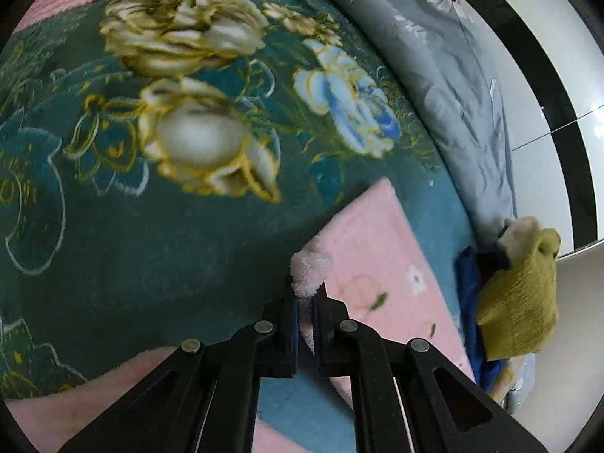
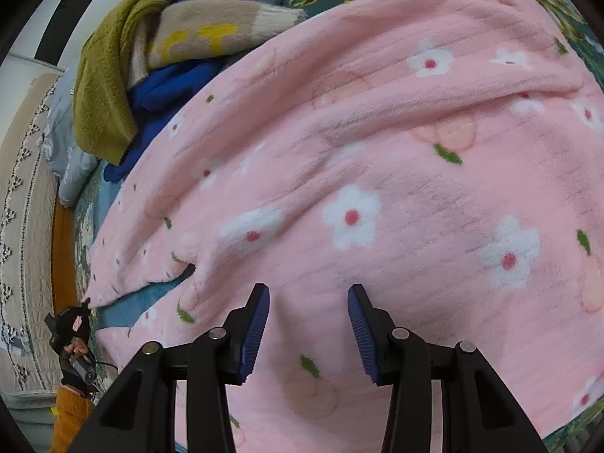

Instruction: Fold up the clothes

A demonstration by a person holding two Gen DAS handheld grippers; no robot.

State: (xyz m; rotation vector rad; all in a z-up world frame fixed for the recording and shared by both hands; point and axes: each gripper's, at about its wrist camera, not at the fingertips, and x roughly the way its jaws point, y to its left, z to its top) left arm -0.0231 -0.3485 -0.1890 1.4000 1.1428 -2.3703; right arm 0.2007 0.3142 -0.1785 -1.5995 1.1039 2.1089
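A pink fleece garment (image 2: 377,158) with white flowers and peach prints lies spread on the bed and fills the right wrist view. My right gripper (image 2: 308,302) is open just above it, holding nothing. In the left wrist view my left gripper (image 1: 306,294) is shut on a fluffy corner of the pink garment (image 1: 381,264) and holds it over the bedspread. The left gripper also shows small at the garment's far left corner in the right wrist view (image 2: 81,307).
A dark green floral bedspread (image 1: 151,188) covers the bed. A pile of other clothes lies at the bed edge: an olive knit (image 2: 102,87), a blue garment (image 2: 166,87), a beige knit with yellow letters (image 2: 211,34). A grey-blue quilt (image 1: 445,75) runs along the edge.
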